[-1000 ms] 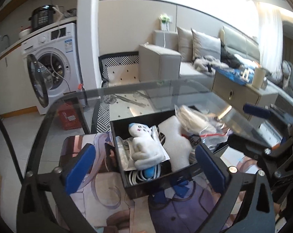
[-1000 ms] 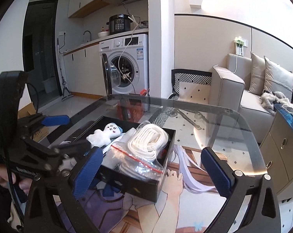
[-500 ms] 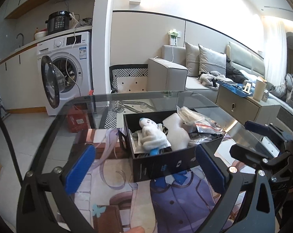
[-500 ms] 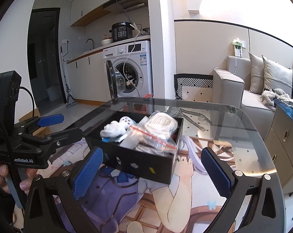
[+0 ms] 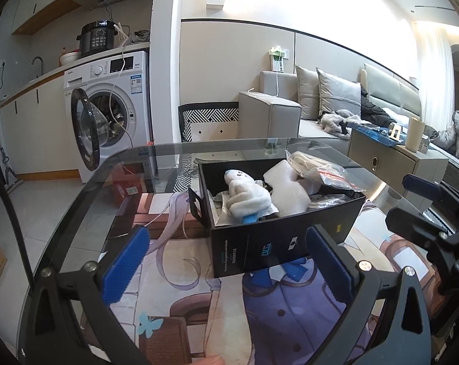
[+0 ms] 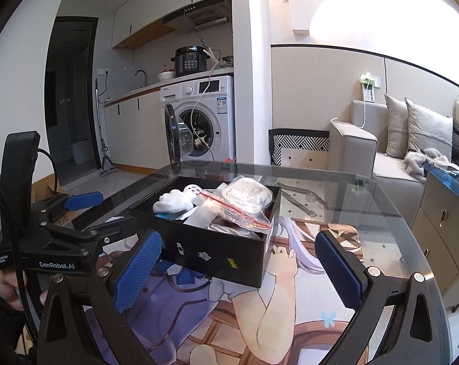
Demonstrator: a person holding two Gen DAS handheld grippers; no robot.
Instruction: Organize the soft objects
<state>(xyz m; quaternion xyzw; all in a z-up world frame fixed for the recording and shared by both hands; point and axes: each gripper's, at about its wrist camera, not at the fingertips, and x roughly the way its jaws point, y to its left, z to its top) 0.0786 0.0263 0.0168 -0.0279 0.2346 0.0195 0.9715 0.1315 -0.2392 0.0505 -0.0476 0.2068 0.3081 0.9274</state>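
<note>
While my left tool [image 5: 226, 260] hangs wide open and empty above the glass bench [image 5: 86, 200], its camera looks over the near wall of the black box [image 5: 278, 240], which stands on the bench between the blue pads. A white plush toy [image 5: 244, 196] lies on top inside, with a white foam piece [image 5: 290, 191] beside it and a clear zip bag [image 5: 323, 170] leaning over the far right corner. What sits under the plush is hidden; only a scrap of blue shows. My right tool [image 5: 424, 210] juts in from the right edge, partly cut off. Beneath the glass spreads an illustrated mat [image 5: 278, 313]. Behind stand a washing machine [image 5: 113, 112] with its door ajar and a grey sofa [image 5: 290, 115].

From the right camera, my right tool [image 6: 238, 270] is also spread open, gripping nothing, with the box [image 6: 217, 252] just beyond its pads. The plush [image 6: 174, 200] lies at the left end and the zip bag [image 6: 238, 206] covers most of the rest, so the contents below are hard to make out. My left tool [image 6: 83, 213] reaches in at the left, its handle and my hand [image 6: 4, 283] largely cut off by the frame edge.
</note>
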